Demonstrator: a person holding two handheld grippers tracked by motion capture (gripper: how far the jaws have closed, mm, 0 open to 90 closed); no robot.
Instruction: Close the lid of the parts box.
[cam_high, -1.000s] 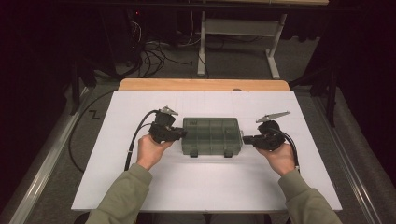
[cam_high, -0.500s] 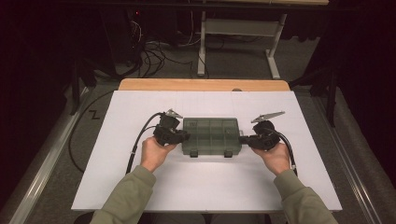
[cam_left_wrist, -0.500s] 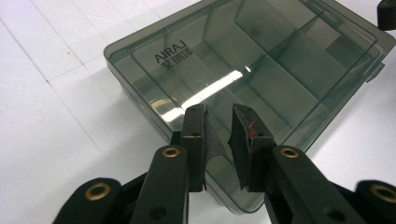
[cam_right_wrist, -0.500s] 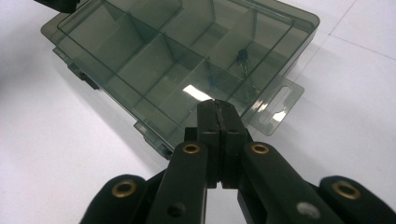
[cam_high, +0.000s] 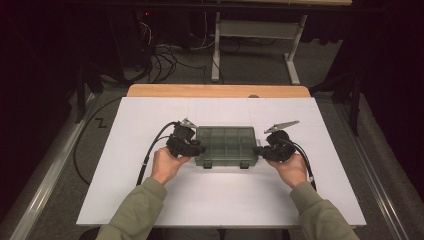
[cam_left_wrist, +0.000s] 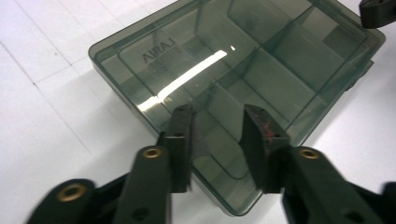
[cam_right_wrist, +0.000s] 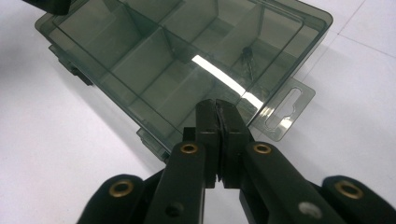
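Observation:
A smoky see-through compartment box (cam_high: 226, 145) lies shut and flat on the white table, with two latches on its near side. My left gripper (cam_high: 200, 148) is at its left end. Its jaws have just been opening and now stand apart over the lid (cam_left_wrist: 243, 60), pressing on nothing; left gripper (cam_left_wrist: 215, 116). My right gripper (cam_high: 256, 150) is at the box's right end with its jaws shut together, tips at the lid's edge (cam_right_wrist: 177, 60) beside the clear hang tab (cam_right_wrist: 287, 112); right gripper (cam_right_wrist: 218, 105). A small dark item (cam_right_wrist: 247, 58) lies in one compartment.
The white tabletop (cam_high: 125, 190) spreads wide around the box, with a wooden strip (cam_high: 215, 91) along its far edge. Beyond it are floor cables (cam_high: 160, 55) and a metal stand (cam_high: 250, 30). Each gripper's cable trails back along its forearm.
The left gripper's jaws have spread apart at the box's left end. Both hands have edged slightly in toward the box. The box itself has stayed put.

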